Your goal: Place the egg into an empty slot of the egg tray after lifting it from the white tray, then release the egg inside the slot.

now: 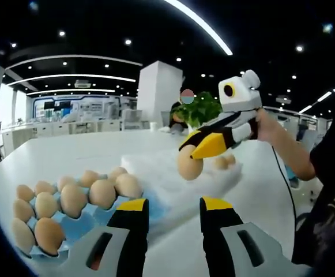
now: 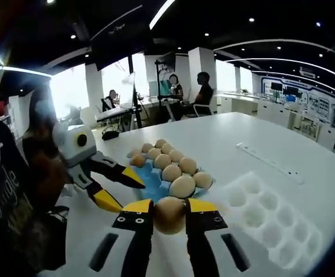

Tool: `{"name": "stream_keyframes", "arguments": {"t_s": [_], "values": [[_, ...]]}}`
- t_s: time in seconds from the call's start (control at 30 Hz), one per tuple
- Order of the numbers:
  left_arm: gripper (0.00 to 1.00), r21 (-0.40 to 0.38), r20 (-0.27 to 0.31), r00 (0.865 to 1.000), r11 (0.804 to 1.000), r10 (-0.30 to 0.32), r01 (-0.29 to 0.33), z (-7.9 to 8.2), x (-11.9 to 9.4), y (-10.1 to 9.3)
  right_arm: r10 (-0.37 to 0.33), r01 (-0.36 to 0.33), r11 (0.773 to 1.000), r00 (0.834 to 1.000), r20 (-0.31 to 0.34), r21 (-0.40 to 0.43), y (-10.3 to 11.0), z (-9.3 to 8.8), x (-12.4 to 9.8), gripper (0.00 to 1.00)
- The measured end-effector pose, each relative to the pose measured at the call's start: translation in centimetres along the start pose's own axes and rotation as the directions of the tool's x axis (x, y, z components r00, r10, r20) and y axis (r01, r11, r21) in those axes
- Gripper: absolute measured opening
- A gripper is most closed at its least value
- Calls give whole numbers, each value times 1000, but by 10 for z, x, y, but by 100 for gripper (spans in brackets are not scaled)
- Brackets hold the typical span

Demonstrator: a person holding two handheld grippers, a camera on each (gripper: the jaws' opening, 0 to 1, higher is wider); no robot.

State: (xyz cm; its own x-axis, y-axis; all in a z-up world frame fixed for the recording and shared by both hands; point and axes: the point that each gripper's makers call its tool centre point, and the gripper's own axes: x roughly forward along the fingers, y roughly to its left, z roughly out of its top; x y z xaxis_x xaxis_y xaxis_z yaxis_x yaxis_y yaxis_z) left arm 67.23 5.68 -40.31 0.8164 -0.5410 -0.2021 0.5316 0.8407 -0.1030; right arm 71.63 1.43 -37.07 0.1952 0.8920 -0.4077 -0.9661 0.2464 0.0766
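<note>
A brown egg (image 2: 169, 220) sits between the yellow-tipped jaws of my right gripper (image 2: 169, 208), which is shut on it. From the left gripper view, that gripper (image 1: 190, 153) hangs with the egg (image 1: 189, 166) above the white tray (image 1: 161, 187), where two more eggs (image 1: 225, 161) lie. The blue egg tray (image 2: 151, 180), holding several eggs, stands just beyond the held egg. In the left gripper view the egg tray (image 1: 89, 224) lies at the lower left. My left gripper (image 1: 174, 206) is open with nothing in it, and appears beside the egg tray (image 2: 124, 193).
The white tray (image 2: 271, 219) shows rows of bare dimples at the right. A white strip (image 2: 268, 161) lies on the white table (image 2: 242, 133). A hand (image 1: 271, 131) holds the right gripper. People sit at the far end of the table (image 2: 202, 86).
</note>
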Motion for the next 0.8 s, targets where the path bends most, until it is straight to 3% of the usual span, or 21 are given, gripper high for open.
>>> {"name": "stream_keyframes", "arguments": {"t_s": [0.33, 0.8], "values": [[35, -8, 4, 1000, 1000, -2, 2, 1, 5, -4, 29, -29, 999, 999, 22, -21, 9, 9, 10, 22], [34, -8, 26, 1000, 1000, 1, 0, 9, 4, -7, 72, -72, 996, 997, 0, -48, 29, 11, 22, 20]]}}
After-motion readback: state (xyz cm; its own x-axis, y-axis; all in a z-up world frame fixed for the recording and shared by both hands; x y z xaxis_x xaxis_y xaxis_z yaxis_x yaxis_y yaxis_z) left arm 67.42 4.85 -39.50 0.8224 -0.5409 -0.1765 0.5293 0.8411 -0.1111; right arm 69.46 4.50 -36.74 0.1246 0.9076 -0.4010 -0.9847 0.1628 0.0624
